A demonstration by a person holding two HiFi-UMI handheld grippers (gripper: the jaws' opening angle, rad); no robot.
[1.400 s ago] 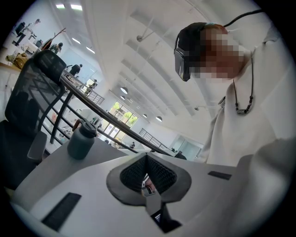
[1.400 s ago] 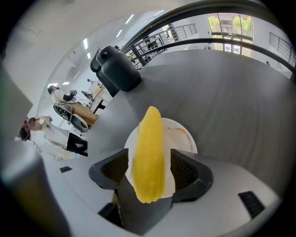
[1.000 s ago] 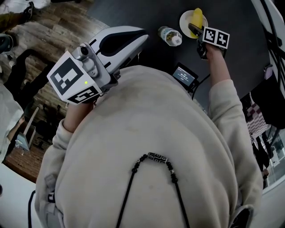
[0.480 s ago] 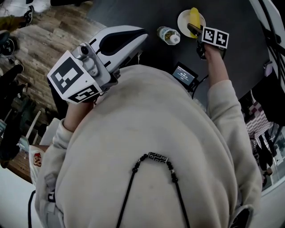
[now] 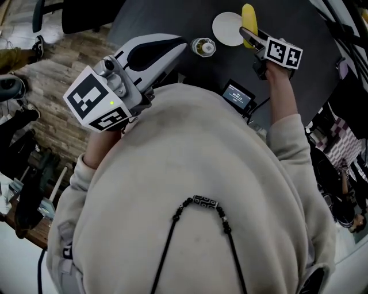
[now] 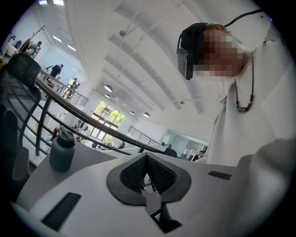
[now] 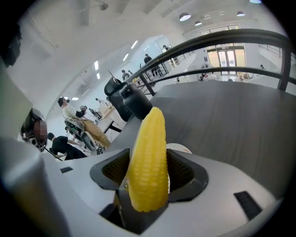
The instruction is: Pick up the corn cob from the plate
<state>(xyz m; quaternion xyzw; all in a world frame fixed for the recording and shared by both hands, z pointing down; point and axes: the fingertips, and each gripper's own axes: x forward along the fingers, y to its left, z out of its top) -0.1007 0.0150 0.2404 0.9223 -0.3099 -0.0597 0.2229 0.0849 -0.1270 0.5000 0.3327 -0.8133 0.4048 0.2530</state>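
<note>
corn cob (image 5: 248,17) lifted, off plate (image 5: 225,30)

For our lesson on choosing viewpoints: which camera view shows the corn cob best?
The right gripper view: the corn cob fills the middle, clamped in the right claw. The head view shows it tiny, beside the plate. The left gripper view lacks it.

A wood-plank floor (image 5: 57,86) lies left of the dark table (image 5: 167,20). A black chair (image 5: 86,16) stands by the table's far left corner. Overhead is a white beamed ceiling (image 6: 92,41) with round lamps (image 6: 108,88). A dark railing (image 6: 88,118) crosses before bright windows (image 6: 110,113).
</note>
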